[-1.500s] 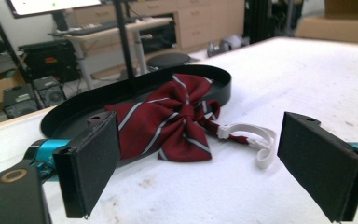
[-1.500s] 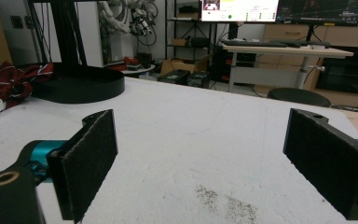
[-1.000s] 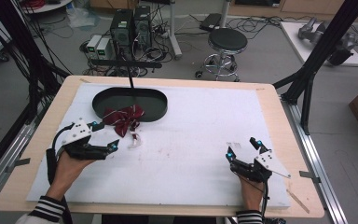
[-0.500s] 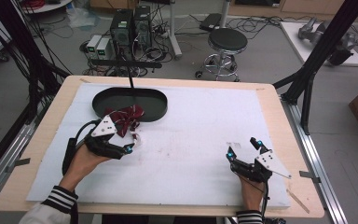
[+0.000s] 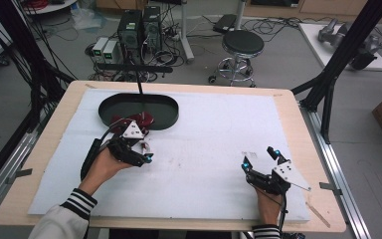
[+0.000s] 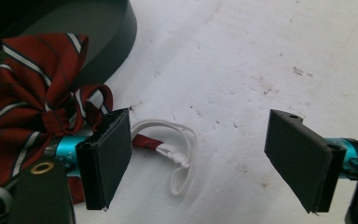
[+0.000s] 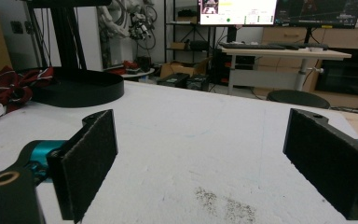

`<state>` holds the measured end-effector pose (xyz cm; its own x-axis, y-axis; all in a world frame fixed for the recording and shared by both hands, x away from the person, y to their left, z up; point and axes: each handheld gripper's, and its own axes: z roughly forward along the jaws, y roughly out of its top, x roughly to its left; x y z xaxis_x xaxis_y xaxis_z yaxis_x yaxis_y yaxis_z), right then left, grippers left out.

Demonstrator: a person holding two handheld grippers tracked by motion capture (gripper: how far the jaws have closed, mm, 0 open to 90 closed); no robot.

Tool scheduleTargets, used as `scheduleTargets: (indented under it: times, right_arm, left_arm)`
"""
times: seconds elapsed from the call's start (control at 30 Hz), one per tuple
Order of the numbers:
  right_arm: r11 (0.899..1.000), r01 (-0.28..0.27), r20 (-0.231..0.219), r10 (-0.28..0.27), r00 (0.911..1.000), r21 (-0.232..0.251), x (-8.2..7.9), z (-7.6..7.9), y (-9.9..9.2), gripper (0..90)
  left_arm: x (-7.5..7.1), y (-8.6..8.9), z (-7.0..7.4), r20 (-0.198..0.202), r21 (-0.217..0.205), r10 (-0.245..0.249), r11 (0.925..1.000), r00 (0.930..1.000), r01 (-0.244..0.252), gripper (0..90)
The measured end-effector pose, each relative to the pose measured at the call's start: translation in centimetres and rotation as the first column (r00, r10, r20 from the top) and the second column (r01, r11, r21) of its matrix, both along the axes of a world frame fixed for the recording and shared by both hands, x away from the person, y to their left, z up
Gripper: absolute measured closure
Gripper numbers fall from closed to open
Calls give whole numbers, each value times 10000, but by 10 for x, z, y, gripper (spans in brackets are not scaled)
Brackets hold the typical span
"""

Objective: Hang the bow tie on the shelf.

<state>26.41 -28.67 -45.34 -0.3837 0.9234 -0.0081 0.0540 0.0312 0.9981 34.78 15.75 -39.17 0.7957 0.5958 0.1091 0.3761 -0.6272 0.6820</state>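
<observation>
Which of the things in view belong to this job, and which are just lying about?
In the job: red striped bow tie; its white strap; black oval tray; left gripper, open over the strap.
Lying about: right gripper, open on the white mat; stool.

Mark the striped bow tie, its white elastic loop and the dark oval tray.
striped bow tie point(image 6: 25, 100), left gripper view, the knot.
white elastic loop point(image 6: 182, 175), left gripper view, lower bend.
dark oval tray point(image 5: 171, 117), high view, right rim.

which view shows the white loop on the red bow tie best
The left gripper view: the white loop lies close up on the white mat, between the open left tool's jaws, joined to the striped red bow tie. The high view shows it as a small pale speck beside the left tool. The right gripper view shows a blurred white strip at its left edge.
</observation>
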Motion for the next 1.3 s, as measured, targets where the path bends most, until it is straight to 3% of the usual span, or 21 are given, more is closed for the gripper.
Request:
scheduleTargets:
  times: [0.4,0.73,1.0,1.13,1.3]
  right_arm:
    - [10000,4,13,-4,10000,-4,0,0,0,89]
    - [10000,-2,5,2,10000,-4,0,0,0,89]
    - [10000,8,23,-8,10000,-2,0,0,0,89]
    - [10000,13,-13,-13,10000,37,0,0,0,89]
    - [10000,1,-11,-1,10000,27,0,0,0,89]
  left_arm:
    - [10,-10,-20,-585,809,115,9967,9982,-68,330]
    - [15,-11,-25,-889,870,393,9957,9953,-316,482]
    - [16,-13,-25,-1008,841,694,9946,9925,-610,496]
    - [12,-16,-22,-834,701,494,9966,9953,-436,496]
    - [15,-17,-23,-971,860,537,9953,9938,-454,496]
